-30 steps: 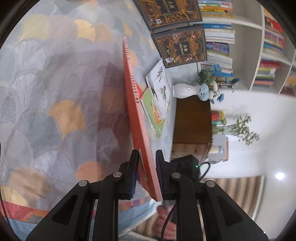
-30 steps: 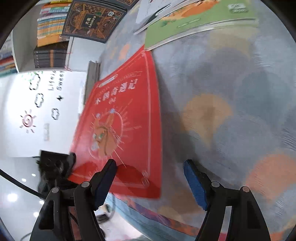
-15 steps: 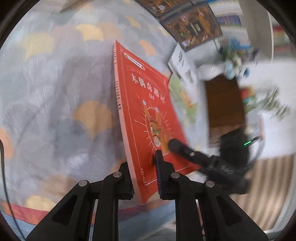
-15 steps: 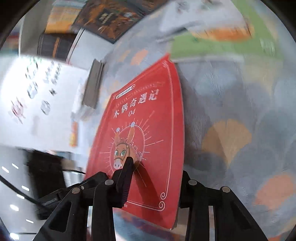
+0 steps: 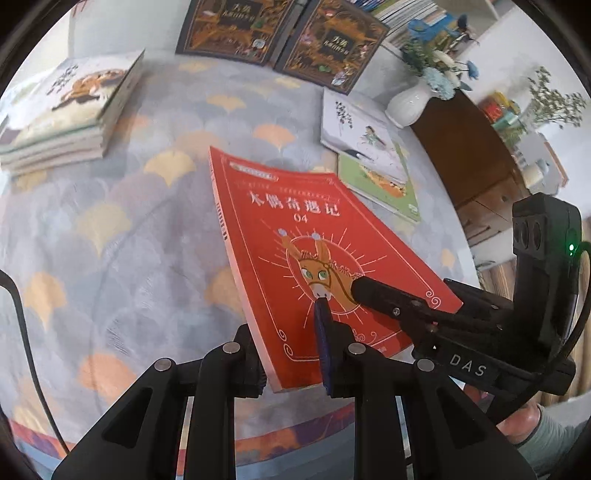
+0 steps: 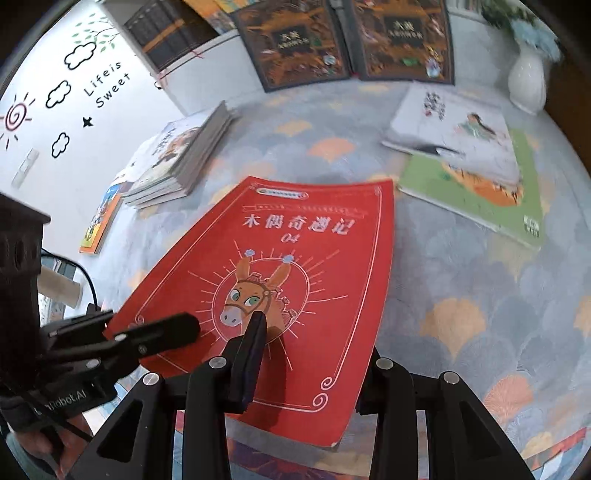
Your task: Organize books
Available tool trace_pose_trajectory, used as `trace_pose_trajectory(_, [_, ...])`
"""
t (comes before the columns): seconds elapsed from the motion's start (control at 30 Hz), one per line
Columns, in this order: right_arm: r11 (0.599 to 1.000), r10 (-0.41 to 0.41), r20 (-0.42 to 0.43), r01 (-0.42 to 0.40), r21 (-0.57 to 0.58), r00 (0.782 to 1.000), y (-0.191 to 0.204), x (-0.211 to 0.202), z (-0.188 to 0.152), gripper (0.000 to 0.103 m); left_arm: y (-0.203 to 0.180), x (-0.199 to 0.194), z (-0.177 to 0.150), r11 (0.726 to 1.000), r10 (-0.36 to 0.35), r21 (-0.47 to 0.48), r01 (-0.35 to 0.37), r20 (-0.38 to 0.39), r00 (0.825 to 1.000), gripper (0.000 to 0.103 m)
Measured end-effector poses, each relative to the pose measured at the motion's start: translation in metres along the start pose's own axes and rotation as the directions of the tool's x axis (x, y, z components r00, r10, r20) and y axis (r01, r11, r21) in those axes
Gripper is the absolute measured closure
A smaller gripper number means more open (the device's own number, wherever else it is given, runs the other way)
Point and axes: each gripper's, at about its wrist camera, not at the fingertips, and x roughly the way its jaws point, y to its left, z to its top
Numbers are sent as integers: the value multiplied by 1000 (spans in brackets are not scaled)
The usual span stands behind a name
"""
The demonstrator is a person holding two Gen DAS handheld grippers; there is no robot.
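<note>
Red book (image 5: 317, 251) hangs between my two grippers, lifted clear of the fan-patterned cloth (image 5: 110, 206) near the table's front edge and tilted, cover up. My left gripper (image 5: 291, 354) has the spine-side bottom corner; its jaws are easing apart, though the pads look pressed on the cover and the back. My right gripper (image 6: 310, 365) is clamped on the bottom edge nearer the open side, one finger on the donkey drawing, the other under the book.

So I judge the step in hand to be the carry: the book is picked up and has yet to be put anywhere.

Two places offer themselves. A stack (image 6: 181, 158) of similar paperbacks sits toward the table's back left corner, and a white book (image 6: 454, 129) lies on a green book (image 6: 517, 199) toward the back right. Two dark books (image 5: 280, 33) lean at the back edge. The stack looks the likelier home, since its books match this one in size.

Next I need to keep both grips firm, as the thin cover bows and the left hold may be slackening. Then I should level the book, bring it over the stack, square its edges with those below and lower it flat before letting go.
</note>
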Motion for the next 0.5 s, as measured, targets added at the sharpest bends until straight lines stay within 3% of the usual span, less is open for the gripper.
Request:
trace_pose_trajectory(0.2, [999,-26,45,28,-32,999,38,-8,9,66,19,-27,13,998,-46,36,45,27,999,84])
trace_pose_trajectory(0.33, [1000,-20,74,20,9,997,57,-9,25,66,34,-46,28,996,-69,63,66,52,996,84])
trace_pose_trajectory(0.5, [1000,-19,164,18,7,986,92,-19,52,66,57,-81,56,991,-103,101,92,116,988,84])
